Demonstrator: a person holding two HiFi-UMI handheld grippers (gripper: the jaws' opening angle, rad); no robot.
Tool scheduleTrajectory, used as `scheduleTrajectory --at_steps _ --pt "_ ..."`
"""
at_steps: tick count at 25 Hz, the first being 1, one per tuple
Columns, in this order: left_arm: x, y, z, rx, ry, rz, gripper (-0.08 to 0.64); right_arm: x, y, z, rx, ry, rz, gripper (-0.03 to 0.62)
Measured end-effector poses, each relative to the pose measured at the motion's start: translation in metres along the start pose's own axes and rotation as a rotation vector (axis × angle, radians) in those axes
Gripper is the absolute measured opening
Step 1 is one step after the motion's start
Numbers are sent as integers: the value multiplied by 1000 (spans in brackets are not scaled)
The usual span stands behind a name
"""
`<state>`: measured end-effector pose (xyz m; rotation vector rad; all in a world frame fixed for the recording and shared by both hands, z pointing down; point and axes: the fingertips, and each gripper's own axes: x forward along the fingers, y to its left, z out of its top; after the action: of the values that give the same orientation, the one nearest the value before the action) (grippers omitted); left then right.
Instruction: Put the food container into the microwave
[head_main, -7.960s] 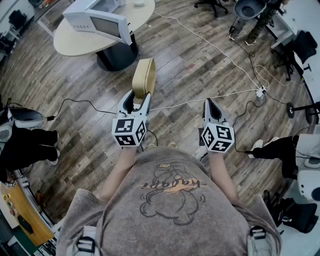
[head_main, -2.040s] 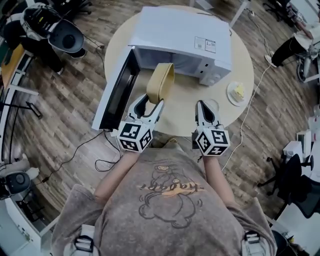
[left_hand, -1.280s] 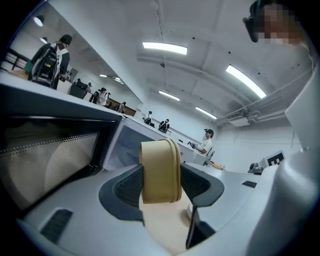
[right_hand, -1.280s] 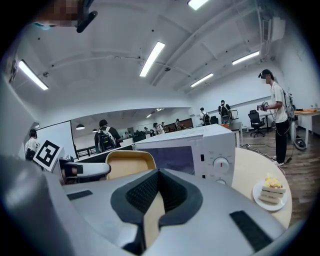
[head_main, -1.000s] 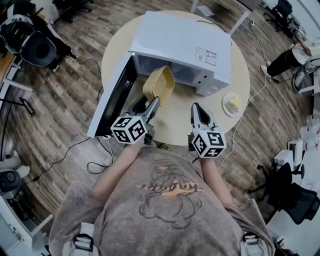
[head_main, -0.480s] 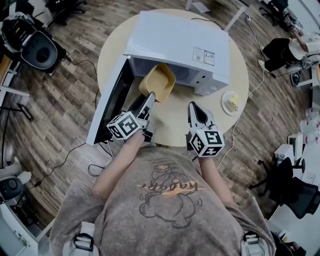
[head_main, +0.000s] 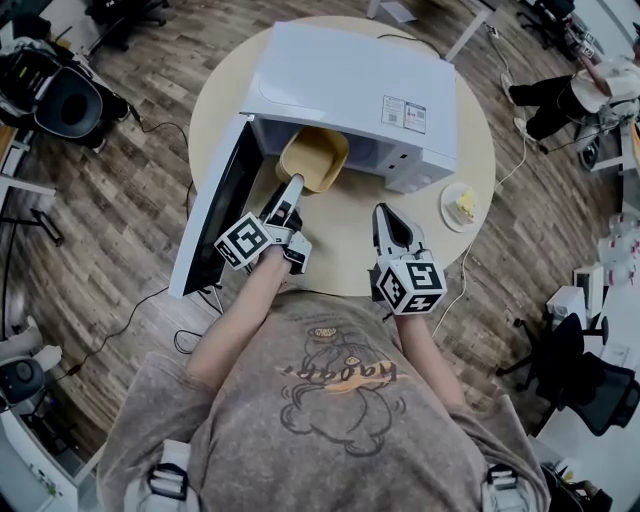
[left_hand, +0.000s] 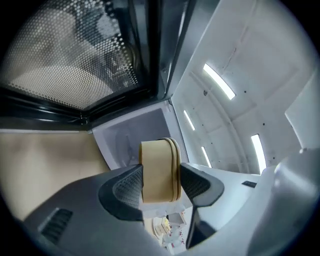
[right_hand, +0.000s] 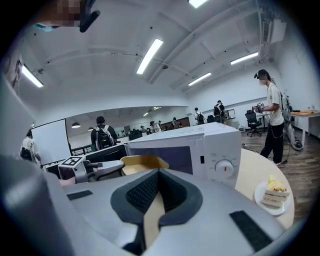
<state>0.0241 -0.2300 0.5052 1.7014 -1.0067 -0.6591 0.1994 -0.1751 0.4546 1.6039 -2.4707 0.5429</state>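
Our left gripper (head_main: 292, 184) tight on the food container (head_main: 314, 158), perhaps just inside the microwave (head_main: 350, 80); right gripper (head_main: 388, 214) closed, empty.

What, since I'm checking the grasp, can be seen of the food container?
The food container is a shallow tan plastic-looking tub with rounded corners and a ridged rim, empty. It is open side up at the mouth of the open microwave, its near wall pinched between the fingers of the left gripper. Contact with its floor is unclear.
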Motion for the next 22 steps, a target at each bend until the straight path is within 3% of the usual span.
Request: scheduleTrajectory --at_steps 9,22 --pt "27 21 4 -89 -19 -8 247 5 -10 0 5 12 -6 -3" --pt "67 37 0 -124 6 -1 247 14 -24 1 15 19 -14 -3"
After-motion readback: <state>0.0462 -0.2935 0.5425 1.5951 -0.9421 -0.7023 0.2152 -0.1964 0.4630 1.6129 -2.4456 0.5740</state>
